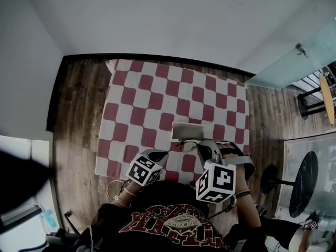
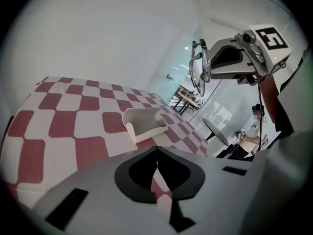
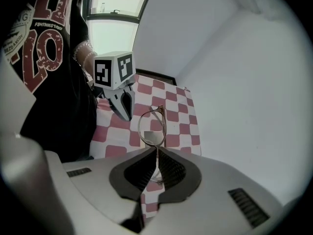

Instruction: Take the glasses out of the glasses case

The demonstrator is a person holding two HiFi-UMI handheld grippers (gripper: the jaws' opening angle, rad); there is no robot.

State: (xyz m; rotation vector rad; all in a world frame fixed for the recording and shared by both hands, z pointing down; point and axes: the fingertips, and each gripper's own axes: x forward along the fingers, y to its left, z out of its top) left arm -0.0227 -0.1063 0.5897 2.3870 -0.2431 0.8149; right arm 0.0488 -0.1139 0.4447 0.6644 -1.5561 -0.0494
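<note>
Right claw [image 3: 157, 150] clamped on the glasses [image 3: 152, 126], holding them raised clear of the open glasses case [image 2: 145, 125] on the checked worktop [image 2: 58, 131], so removal appears complete; left claw [image 2: 157, 153], closed on nothing, hovers nearby, apparently unneeded.

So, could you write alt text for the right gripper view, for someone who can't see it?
The right gripper, jaws shut on a pair of thin-rimmed glasses, holds them up over a red-and-white checked tablecloth. Behind them is the left gripper, beside the person's dark printed shirt.
</note>
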